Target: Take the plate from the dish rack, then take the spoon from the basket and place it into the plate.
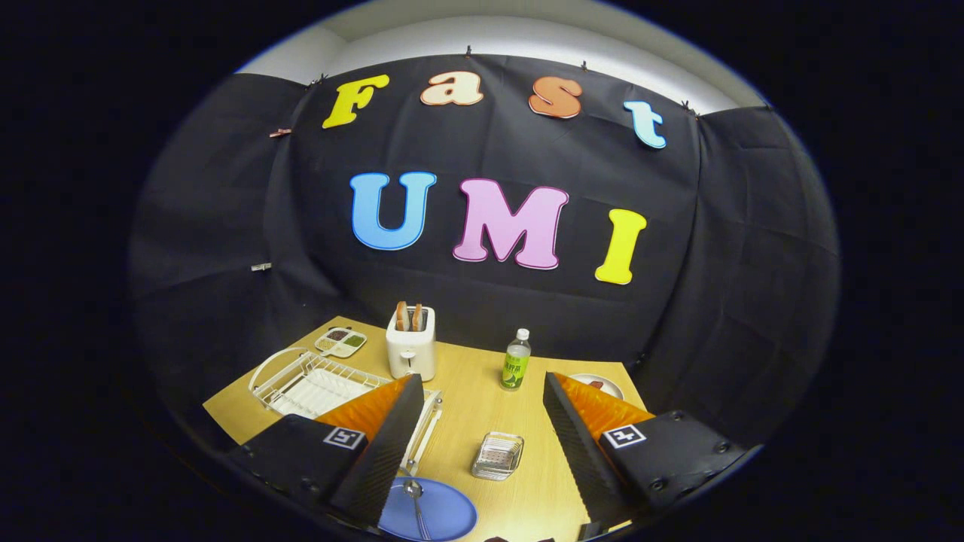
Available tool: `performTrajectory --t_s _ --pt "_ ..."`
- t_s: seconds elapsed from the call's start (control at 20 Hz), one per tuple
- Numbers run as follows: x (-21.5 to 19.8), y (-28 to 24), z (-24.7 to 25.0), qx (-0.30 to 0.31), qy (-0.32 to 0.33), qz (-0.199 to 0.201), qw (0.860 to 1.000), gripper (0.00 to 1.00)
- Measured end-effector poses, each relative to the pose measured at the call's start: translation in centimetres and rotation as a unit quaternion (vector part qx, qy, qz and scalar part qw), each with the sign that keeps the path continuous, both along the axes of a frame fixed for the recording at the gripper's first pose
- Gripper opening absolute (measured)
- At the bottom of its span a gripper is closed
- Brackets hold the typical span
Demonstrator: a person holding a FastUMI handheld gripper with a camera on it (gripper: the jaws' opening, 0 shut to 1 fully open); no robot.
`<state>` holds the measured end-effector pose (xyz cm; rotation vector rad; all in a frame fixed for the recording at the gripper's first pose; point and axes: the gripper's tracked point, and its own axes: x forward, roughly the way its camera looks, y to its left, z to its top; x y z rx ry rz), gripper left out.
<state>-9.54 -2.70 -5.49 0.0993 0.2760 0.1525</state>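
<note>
Since the spoon (415, 506) already lay in the blue plate (440, 513), I judged that the job was as good as done. That plate sat flat on the wooden table (467, 410), just in front of the dish rack (312, 384) and not in it. The little clear basket (498, 455) stood a bit to the side of the plate, and I could see nothing in it. So both steps looked finished to me, and I saw nothing left to carry.

My gripper (482, 444) was held up above the table with its two fingers spread wide apart. They held nothing and touched nothing. The basket was between them, lower down, and the plate was near the one on the rack's side.

Behind the rack stood a white toaster (411, 345) with two slices of bread sticking up. Next to the toaster, on the far side of the rack, was a small tray (340, 342) with little food spots in it. A green drink bottle (516, 360) stood well away from the rack, past the toaster. A white dish (602, 385) peeked out further off that way.

Black cloth hung all around the table like a wall, with a pale ceiling above it.
</note>
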Motion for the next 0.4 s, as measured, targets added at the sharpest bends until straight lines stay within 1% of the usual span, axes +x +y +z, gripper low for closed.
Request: performTrajectory --t_s 0.1,0.4 --pt "0.18 -0.51 0.29 -0.004 -0.007 -0.005 1.000 0.98" --pt "0.23 -0.53 -0.04 -0.003 -0.002 -0.002 1.000 0.98"
